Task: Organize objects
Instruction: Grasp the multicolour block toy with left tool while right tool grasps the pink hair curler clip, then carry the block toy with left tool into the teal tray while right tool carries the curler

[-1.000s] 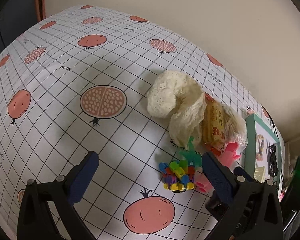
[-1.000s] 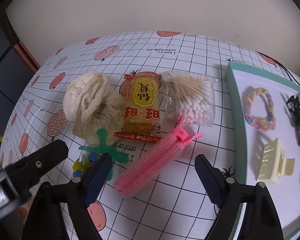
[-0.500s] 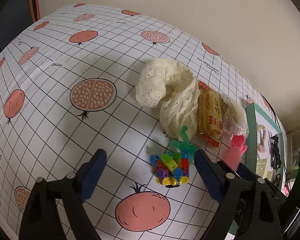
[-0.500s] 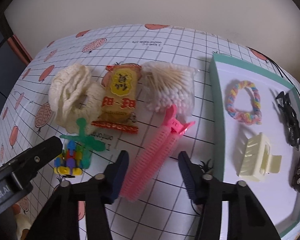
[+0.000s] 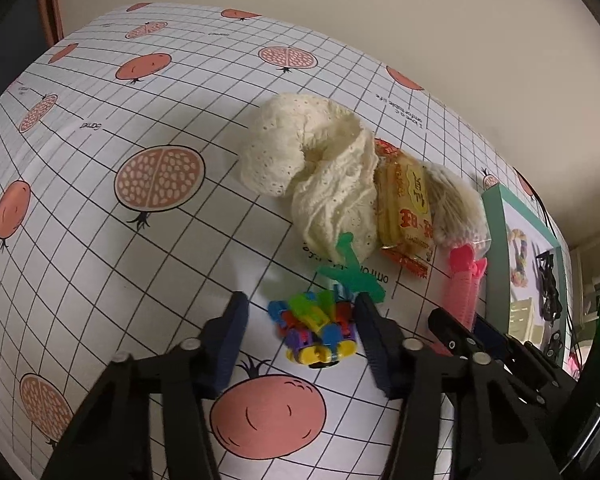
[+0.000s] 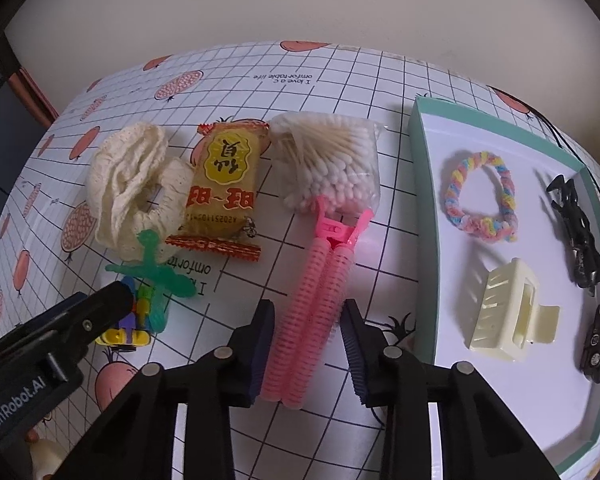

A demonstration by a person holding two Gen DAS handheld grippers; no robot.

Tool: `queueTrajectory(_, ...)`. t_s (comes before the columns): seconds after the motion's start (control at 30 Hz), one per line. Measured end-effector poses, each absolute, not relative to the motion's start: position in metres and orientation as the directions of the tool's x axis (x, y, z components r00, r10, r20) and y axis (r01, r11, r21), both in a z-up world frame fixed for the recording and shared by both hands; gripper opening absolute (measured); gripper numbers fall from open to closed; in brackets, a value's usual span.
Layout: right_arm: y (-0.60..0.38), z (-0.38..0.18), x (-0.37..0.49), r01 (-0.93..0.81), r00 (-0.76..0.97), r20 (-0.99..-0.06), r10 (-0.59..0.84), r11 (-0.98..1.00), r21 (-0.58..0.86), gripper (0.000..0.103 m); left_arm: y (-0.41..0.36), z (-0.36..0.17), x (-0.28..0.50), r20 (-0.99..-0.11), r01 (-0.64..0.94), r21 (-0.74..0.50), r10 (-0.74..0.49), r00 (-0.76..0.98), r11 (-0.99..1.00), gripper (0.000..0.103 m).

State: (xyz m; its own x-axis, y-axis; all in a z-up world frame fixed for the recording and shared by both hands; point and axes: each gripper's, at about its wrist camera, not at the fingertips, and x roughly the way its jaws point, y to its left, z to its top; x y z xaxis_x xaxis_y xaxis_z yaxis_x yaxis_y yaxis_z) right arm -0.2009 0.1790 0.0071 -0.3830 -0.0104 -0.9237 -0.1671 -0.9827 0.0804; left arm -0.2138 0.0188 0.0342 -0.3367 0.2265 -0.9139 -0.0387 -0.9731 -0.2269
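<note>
Since a second ago both grippers are closing in: the right gripper (image 6: pixel 306 344) is now straddling the pink hair clip (image 6: pixel 312 312), the left gripper (image 5: pixel 300 328) bracketing the block toy (image 5: pixel 314 322). Both are released, not clenching yet, so two grabs are coming up.
</note>
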Motion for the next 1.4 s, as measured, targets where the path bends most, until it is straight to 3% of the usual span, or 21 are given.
queueTrajectory(0.27, 0.182, 0.007, -0.198, -0.172, -0.376, -0.927, -0.015, -0.981, 0.085, 0.030, 0.025, 0.038, -0.209, -0.911, -0.060, -0.201, 0.209, -0.356, -0.978, 0.037)
queueTrajectory(0.73, 0.196, 0.029, -0.191, -0.158, -0.396, -0.917, -0.049, -0.980, 0.120, 0.029, 0.012, 0.040, -0.210, -0.914, -0.021, -0.193, 0.188, -0.361, -0.981, 0.036)
queueTrajectory(0.77, 0.197, 0.031, -0.190, -0.157, -0.397, -0.917, -0.052, -0.980, 0.124, 0.029, 0.011, 0.041, -0.211, -0.913, -0.016, -0.189, 0.182, -0.365, -0.982, 0.034)
queueTrajectory(0.8, 0.195, 0.033, -0.187, -0.156, -0.398, -0.916, -0.052, -0.980, 0.123, 0.029, 0.010, 0.042, -0.211, -0.912, -0.016, -0.187, 0.180, -0.370, -0.982, 0.022)
queueTrajectory(0.83, 0.194, 0.033, -0.186, -0.156, -0.400, -0.915, -0.051, -0.980, 0.123, 0.028, 0.009, 0.043, -0.211, -0.912, -0.015, -0.185, 0.178, -0.371, -0.983, 0.019)
queueTrajectory(1.03, 0.205, 0.038, -0.178, -0.154, -0.409, -0.911, -0.059, -0.979, 0.132, 0.028, 0.007, 0.043, -0.211, -0.911, -0.007, -0.191, 0.180, -0.370, -0.982, 0.015)
queueTrajectory(1.07, 0.203, 0.039, -0.179, -0.156, -0.411, -0.910, -0.057, -0.979, 0.131, 0.028, 0.006, 0.044, -0.210, -0.911, -0.003, -0.196, 0.183, -0.369, -0.981, 0.008)
queueTrajectory(1.4, 0.215, 0.056, -0.170, -0.159, -0.439, -0.897, -0.056, -0.978, 0.139, 0.028, -0.004, 0.050, -0.207, -0.904, 0.027, -0.228, 0.202, -0.377, -0.973, 0.008)
